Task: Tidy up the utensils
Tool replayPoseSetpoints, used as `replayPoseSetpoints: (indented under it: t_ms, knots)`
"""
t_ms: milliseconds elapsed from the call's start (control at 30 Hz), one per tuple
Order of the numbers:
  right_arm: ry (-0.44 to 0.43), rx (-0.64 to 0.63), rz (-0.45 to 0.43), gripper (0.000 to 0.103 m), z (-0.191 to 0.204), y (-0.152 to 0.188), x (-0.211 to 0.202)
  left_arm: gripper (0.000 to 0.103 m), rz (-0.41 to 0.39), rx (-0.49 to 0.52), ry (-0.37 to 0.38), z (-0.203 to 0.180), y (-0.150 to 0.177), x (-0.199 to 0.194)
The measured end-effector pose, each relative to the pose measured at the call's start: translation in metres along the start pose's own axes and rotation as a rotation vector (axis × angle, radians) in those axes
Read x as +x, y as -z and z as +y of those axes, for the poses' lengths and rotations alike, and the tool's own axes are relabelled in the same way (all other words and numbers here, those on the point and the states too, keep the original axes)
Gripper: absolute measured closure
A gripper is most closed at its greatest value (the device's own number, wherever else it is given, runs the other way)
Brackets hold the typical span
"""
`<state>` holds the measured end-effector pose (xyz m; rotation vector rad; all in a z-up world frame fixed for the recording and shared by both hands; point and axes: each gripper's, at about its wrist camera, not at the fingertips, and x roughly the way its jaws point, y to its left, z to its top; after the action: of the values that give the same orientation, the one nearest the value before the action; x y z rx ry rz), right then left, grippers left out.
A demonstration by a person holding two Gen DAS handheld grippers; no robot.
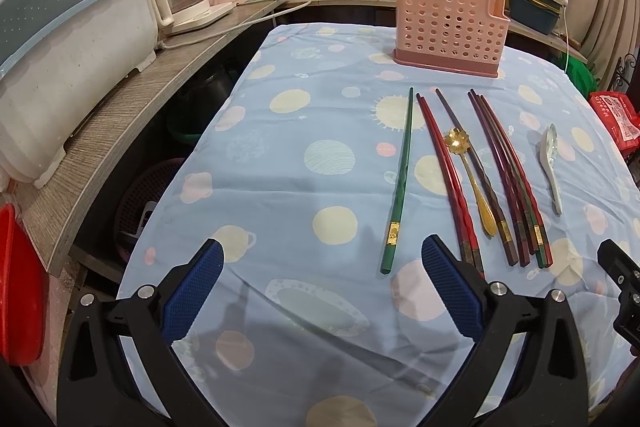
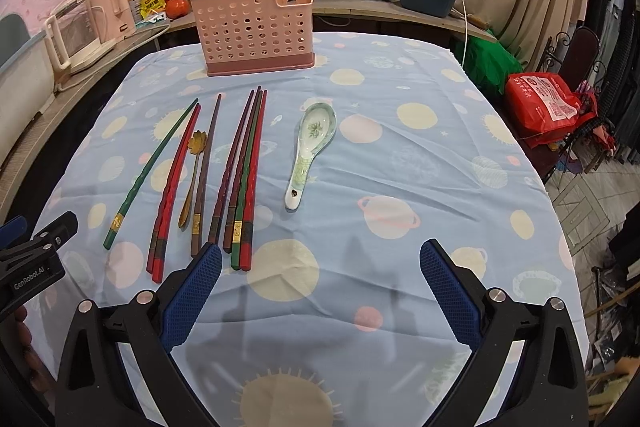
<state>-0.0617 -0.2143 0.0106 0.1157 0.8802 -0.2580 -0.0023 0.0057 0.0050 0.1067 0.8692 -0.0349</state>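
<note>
Clearly, nothing sits in the pink holder (image 2: 256, 27) yet as far as we can see; it stands at twelve o'clock on the far part of the cloth (image 2: 400, 187), and every utensil lies flat nearer us. From the right wrist view the row runs from the lone green chopstick (image 2: 150, 173) at nine o'clock, past a red pair (image 2: 172, 187), the gold flower spoon (image 2: 191, 179) and a dark chopstick (image 2: 206, 171), to a tight bundle of chopsticks (image 2: 244, 179) and, well apart at one o'clock, the ceramic spoon (image 2: 310, 155).

We hold both tools above the near edge, carrying nothing. The right gripper (image 2: 320, 279) has its jaws wide apart, and so does the left gripper (image 1: 322, 277).

We judge the first pick is due. The ceramic spoon is the easy start: alone, thick-handled, with room for both pads. We should close across the handle, lift level, then tip it upright over the holder. The bundle needs more care, since neighbours touch and may roll.

Hidden from us: the holder's inside and any dividers, and the near chopstick ends behind our own fingers (image 2: 192, 291). Exact counts within the bundle are hard to settle.
</note>
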Motion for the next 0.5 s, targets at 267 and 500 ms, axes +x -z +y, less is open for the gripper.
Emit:
replayPoseSetpoints:
  t_ms: [267,500]
  knots:
    - [0.001,0.0,-0.001,0.007,-0.0003,-0.0001,0.0,0.008,0.0,-0.001,-0.003,0.0035,-0.0012,-0.0009]
    - [0.001,0.002,0.0,0.007,-0.0005,0.0007,0.002,0.008,0.0,-0.001,-0.005,0.0042,-0.0014,-0.0011]
